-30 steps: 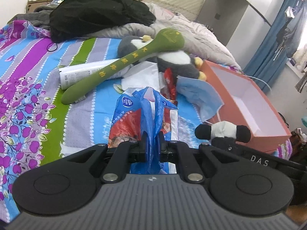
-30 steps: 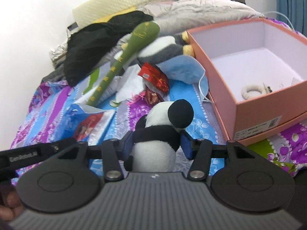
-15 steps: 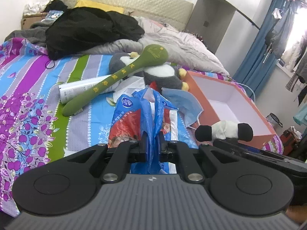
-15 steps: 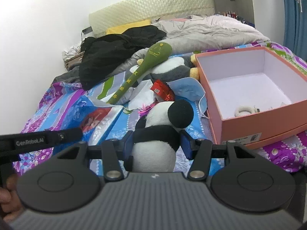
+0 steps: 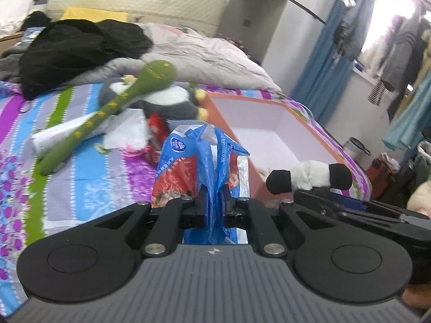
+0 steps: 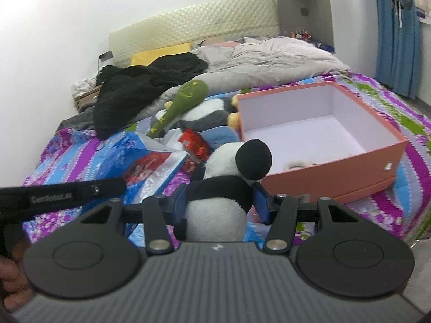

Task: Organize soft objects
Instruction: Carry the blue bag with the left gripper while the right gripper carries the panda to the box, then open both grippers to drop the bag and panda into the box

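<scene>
Now you are carrying two soft things at once over the bed (image 6: 420, 140): your left hand-held gripper (image 5: 214, 202) is pinching a crumpled blue bag (image 5: 204, 158) tight between nearly closed jaws, while your right hand-held gripper (image 6: 219, 202) is clasping a panda toy (image 6: 223, 188) around its black middle, jaws about half spread. Both loads are hanging clear of the bedspread, just short of the open orange box (image 6: 331, 177), so the step in hand looks like transport toward it. Next, you are probably needing to bring each load over the rim, panda first since it is nearer, and let go only once it is above the white floor. Your right view is showing a small pale item (image 6: 296, 164) already lying inside the box, largely hidden from the left view by the bag and panda. Your left view alone is showing clothes hanging by the window.
</scene>
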`<state>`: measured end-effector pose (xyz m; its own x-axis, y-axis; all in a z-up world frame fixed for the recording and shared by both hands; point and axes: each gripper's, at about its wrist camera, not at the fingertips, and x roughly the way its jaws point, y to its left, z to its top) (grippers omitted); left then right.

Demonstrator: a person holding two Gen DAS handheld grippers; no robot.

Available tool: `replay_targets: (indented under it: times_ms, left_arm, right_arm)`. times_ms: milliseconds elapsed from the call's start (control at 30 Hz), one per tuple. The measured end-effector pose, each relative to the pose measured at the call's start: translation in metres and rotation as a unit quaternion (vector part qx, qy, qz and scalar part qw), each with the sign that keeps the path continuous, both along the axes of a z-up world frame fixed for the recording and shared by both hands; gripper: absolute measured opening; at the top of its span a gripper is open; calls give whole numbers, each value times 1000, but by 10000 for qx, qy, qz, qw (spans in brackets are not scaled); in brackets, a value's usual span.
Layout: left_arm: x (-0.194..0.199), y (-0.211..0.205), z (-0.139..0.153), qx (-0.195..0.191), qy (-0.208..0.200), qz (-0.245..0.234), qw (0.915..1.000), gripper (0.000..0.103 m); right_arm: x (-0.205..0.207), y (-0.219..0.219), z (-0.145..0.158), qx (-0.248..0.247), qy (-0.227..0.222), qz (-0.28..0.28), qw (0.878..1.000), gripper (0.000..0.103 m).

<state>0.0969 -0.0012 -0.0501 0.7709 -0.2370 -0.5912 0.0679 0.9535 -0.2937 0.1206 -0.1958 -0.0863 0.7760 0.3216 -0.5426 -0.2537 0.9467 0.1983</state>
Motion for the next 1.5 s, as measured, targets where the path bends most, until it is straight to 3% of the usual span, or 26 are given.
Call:
replay_targets:
  times_ms: [167,367,700,900,1133,1433,1500]
  left_arm:
    - [16,-24,-5,-29,35,-318,9995,10]
    - [49,-50,5,136,-115,-631,9978,10]
    - [142,-89,32,148,0,-917,9957,10]
    - [207,-111,17,210,507,-1139,9920,10]
    - [272,-112,-22,-306,1484,-1124,9820,10]
    - [294,-119,-32,-43,1538,-1013,9829,10]
    - [295,-119,-33,16,1611,-967,9822,16]
  right_arm:
    - [-6,-24,-7,-27,116,-209,9997,55]
    - [16,-43,-4,-74,-23,-466,9989,55]
    - [112,-71,14,-323,182,-657,9971,55]
    - [167,-91,0,-335,728,-750,9940,55]
    - [201,-108,-20,-380,1163,-826,9890,56]
    - [210,-112,-28,-369,1268,-791,9881,57]
    - [207,-108,-28,-414,1229,-725,9889,57]
